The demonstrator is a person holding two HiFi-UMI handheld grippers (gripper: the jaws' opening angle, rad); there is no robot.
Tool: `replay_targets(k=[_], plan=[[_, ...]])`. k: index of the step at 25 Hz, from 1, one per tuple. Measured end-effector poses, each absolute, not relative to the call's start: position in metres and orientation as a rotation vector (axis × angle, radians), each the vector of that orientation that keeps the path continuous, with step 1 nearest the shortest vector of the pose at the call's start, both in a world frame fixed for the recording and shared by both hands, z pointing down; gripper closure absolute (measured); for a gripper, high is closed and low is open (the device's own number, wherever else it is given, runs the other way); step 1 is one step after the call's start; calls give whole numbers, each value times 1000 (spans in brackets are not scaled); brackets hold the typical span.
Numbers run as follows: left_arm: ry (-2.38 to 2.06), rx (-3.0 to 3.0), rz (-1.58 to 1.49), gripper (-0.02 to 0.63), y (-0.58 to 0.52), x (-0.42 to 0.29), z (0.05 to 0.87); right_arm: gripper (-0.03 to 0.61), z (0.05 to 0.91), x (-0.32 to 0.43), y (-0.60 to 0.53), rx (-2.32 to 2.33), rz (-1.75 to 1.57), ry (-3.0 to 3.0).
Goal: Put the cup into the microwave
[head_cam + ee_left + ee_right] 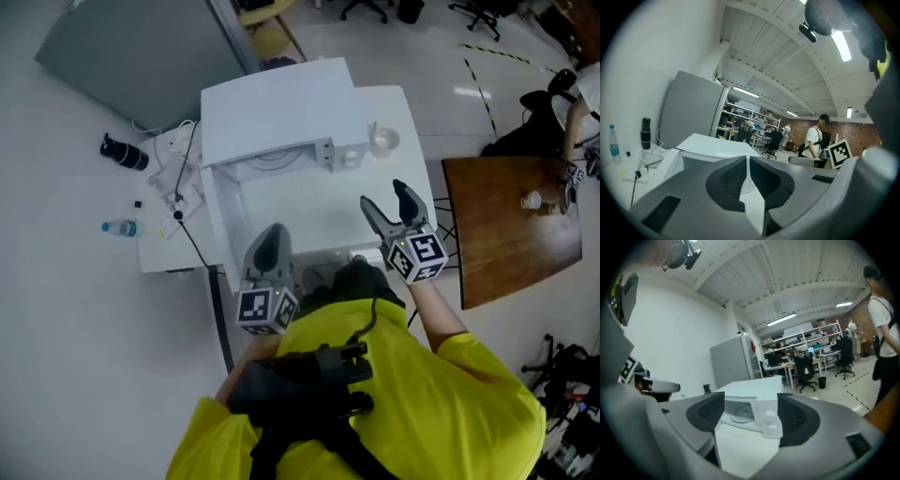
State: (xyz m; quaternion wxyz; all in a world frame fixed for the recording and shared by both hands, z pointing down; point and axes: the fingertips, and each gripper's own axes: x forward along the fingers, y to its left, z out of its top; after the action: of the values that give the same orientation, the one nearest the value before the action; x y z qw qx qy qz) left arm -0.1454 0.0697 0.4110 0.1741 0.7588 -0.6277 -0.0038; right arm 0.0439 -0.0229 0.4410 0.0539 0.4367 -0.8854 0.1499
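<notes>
A white microwave [272,117] stands on a white table [412,178], its cavity open toward me. The right gripper view shows its round turntable [742,414] and control panel [769,420]. A small pale cup [383,142] stands upright on the table just right of the microwave. My right gripper [384,194] hovers in front of and below the cup, its jaws open with nothing between them [750,416]. My left gripper [270,246] hangs near the table's front edge, left of centre. Its jaws are shut on nothing [749,180].
A water bottle [120,228], a black cylinder [125,152] and a cable with power strip [178,192] lie on a low surface at the left. A brown wooden table [506,225] stands at the right, where another person [579,103] works. A grey cabinet [141,52] is behind.
</notes>
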Motion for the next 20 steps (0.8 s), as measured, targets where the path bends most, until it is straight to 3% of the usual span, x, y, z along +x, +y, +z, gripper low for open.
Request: replay_targets(k=[5,10,20], plan=[[-1663,2183,44,601,15,-115,441,216,541,103,-89,1508,546,-2428],[-1587,2127,68,601,-27,-95,476,80,653,130,-164,1503,579,-2237],[-1535,2066,115,601,-77,-76,534,63,750,125,-281,1482,491,-2251]])
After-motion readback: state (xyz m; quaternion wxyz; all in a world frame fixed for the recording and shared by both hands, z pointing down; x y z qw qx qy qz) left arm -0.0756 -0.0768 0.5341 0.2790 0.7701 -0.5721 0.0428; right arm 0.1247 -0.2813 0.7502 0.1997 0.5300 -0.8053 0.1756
